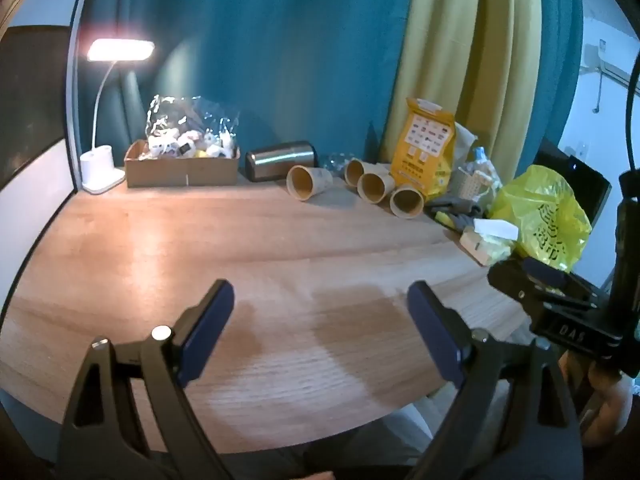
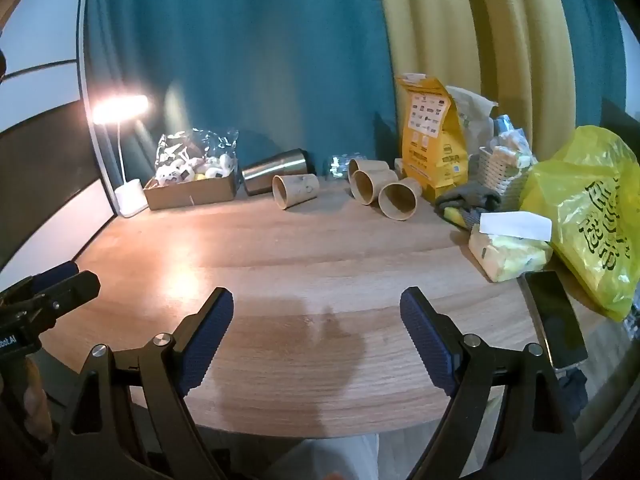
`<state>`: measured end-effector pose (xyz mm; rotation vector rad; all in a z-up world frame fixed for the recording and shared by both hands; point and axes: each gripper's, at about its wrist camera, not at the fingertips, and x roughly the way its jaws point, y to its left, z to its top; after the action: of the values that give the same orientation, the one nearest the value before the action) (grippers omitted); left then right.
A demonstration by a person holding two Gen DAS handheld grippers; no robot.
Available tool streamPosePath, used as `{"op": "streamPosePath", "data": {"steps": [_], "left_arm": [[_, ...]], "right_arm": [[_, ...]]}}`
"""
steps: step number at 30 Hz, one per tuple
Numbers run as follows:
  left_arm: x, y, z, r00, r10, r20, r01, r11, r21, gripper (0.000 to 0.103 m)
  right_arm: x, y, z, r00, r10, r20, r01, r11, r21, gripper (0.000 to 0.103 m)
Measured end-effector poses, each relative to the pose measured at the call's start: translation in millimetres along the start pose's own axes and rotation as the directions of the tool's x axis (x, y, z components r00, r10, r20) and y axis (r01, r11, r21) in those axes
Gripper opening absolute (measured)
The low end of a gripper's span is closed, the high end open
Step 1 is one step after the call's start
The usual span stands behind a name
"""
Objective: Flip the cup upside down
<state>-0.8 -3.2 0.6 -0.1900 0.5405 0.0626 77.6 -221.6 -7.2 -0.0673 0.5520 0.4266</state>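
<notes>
Several paper cups lie on their sides at the back of the wooden table, mouths facing me. One cup [image 1: 307, 181] [image 2: 294, 189] lies apart on the left. A group of three lies to its right, the nearest one [image 1: 406, 201] [image 2: 399, 198] at the front. A steel tumbler [image 1: 280, 159] [image 2: 274, 169] lies on its side behind the lone cup. My left gripper [image 1: 320, 320] is open and empty over the near table edge. My right gripper [image 2: 316, 320] is open and empty too, also near the front edge. Both are far from the cups.
A cardboard box [image 1: 182, 166] of wrapped items and a lit white lamp [image 1: 102, 166] stand back left. An orange bag [image 1: 426, 146], a basket [image 2: 500, 176], gloves, tissues [image 2: 508, 252], a yellow plastic bag [image 2: 592, 216] and a phone [image 2: 558, 318] crowd the right side.
</notes>
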Motion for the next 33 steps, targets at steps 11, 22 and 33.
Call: {"op": "streamPosePath", "data": {"steps": [11, 22, 33], "left_arm": [[9.0, 4.9, 1.9, 1.0, 0.006, -0.025, -0.007, 0.999, -0.046, 0.09], [7.7, 6.7, 6.2, 0.999, 0.038, -0.026, -0.038, 0.999, -0.035, 0.09], [10.4, 6.2, 9.3, 0.997, 0.06, -0.041, -0.061, 0.998, -0.033, 0.09]], "right_arm": [[4.8, -0.1, 3.1, 1.0, -0.004, -0.001, 0.004, 1.0, -0.011, 0.088], [6.3, 0.7, 13.8, 1.0, 0.011, 0.018, -0.011, 1.0, -0.006, 0.088], [8.2, 1.4, 13.9, 1.0, 0.012, 0.018, -0.011, 1.0, -0.006, 0.088]]}}
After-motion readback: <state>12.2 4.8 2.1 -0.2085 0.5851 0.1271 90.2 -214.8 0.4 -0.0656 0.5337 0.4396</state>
